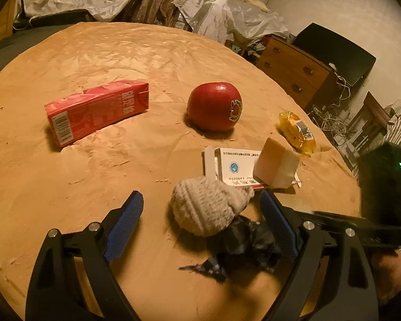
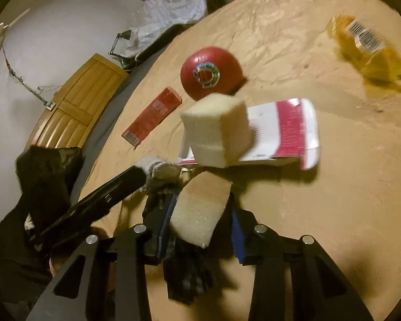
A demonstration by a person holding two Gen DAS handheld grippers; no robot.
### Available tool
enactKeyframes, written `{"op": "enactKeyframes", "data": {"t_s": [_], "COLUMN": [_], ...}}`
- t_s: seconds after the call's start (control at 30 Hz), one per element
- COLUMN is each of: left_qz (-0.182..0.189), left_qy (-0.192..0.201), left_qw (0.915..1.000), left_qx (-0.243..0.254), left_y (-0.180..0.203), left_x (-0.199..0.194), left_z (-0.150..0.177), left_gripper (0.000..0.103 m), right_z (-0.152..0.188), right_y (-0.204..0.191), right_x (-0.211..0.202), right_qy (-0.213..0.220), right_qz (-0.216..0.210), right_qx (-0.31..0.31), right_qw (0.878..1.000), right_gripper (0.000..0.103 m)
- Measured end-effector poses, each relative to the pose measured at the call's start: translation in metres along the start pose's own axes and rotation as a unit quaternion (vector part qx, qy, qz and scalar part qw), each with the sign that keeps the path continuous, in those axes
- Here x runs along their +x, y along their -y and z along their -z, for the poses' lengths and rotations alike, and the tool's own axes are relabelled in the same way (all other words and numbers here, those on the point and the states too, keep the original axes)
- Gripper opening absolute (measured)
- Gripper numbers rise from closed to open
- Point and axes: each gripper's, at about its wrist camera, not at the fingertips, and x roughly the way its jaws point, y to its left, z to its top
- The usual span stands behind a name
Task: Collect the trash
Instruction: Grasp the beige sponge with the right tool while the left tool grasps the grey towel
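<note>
Right tool [image 2: 200, 214] is clamping a sponge [image 2: 197, 214] above a black bag [image 2: 187, 275]; left tool [image 1: 200, 224] is gaping wide around a knit ball [image 1: 205, 206] on the desk [image 1: 93, 165]. Sponge is looking light, squashy, forgiving, best pinched across its flat faces

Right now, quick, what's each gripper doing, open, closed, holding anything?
Left gripper: open wide, nothing held; a knitted sock lies between its fingers, untouched.
Right gripper: closed on a sponge piece.
</note>
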Motion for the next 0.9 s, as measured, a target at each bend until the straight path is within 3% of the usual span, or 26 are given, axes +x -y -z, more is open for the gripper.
{"op": "enactKeyframes", "data": {"t_s": [0.03, 0.17, 0.2, 0.3, 0.43, 0.77, 0.9], "left_qz": [0.002, -0.002, -0.003, -0.006, -0.018, -0.081, -0.069], "left_qy": [-0.001, -0.013, -0.014, -0.011, -0.03, -0.049, -0.021], "left_qw": [1.0, 0.9999, 0.9999, 0.9999, 0.9994, 0.9937, 0.9945], "left_qx": [0.0, 0.004, 0.002, 0.002, 0.003, 0.06, 0.076], "left_y": [0.001, 0.004, 0.003, -0.005, -0.025, -0.033, -0.022], "left_x": [0.002, 0.007, 0.006, -0.004, -0.014, -0.04, -0.048], "left_z": [0.0, 0.003, 0.004, 0.008, 0.023, 0.052, 0.051], "left_gripper": [0.084, 0.053, 0.051, 0.051, 0.051, 0.072, 0.082], "right_z": [0.002, 0.014, 0.018, 0.034, 0.053, 0.081, 0.085], "right_y": [0.0, 0.001, 0.0, -0.002, 0.005, 0.01, 0.004], "right_x": [-0.007, -0.042, -0.05, -0.065, -0.071, -0.079, -0.084], "right_qy": [0.007, 0.034, 0.039, 0.045, 0.039, 0.027, 0.027], "right_qz": [0.006, 0.046, 0.06, 0.111, 0.143, 0.175, 0.175], "right_qx": [-0.006, -0.038, -0.05, -0.094, -0.117, -0.13, -0.136], "right_qw": [1.0, 0.998, 0.996, 0.988, 0.982, 0.976, 0.975], "right_gripper": [0.039, 0.039, 0.039, 0.039, 0.039, 0.042, 0.052]}}
